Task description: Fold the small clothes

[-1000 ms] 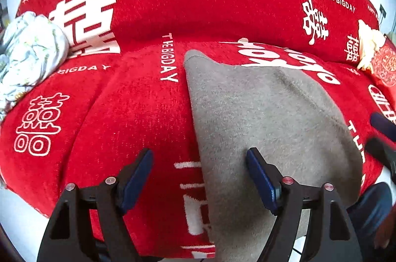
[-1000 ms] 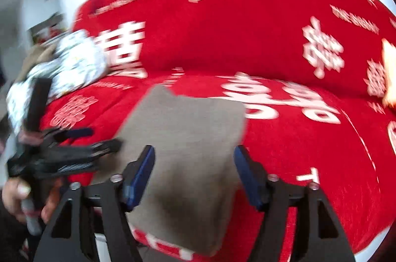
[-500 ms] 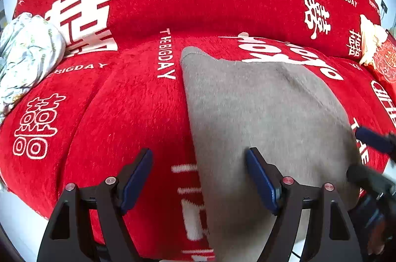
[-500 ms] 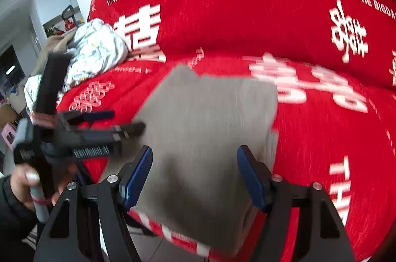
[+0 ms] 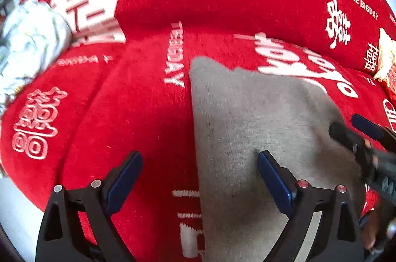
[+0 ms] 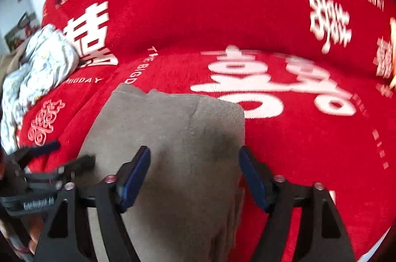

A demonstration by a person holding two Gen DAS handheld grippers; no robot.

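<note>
While the grey garment (image 5: 259, 128) lay flat on the red sofa (image 5: 138, 113), both grippers, left (image 5: 199, 177) and right (image 6: 194, 171), hovered unclenched and empty (grasping nothing), so each needed a near corner pinched squarely before folding.

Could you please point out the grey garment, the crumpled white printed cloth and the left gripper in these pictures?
grey garment (image 6: 178, 135): right wrist view, middle of its flat upper surface.
crumpled white printed cloth (image 6: 42, 68): right wrist view, centre of the bundle at the left.
left gripper (image 5: 199, 177): left wrist view, midway between its open blue fingertips.
</note>
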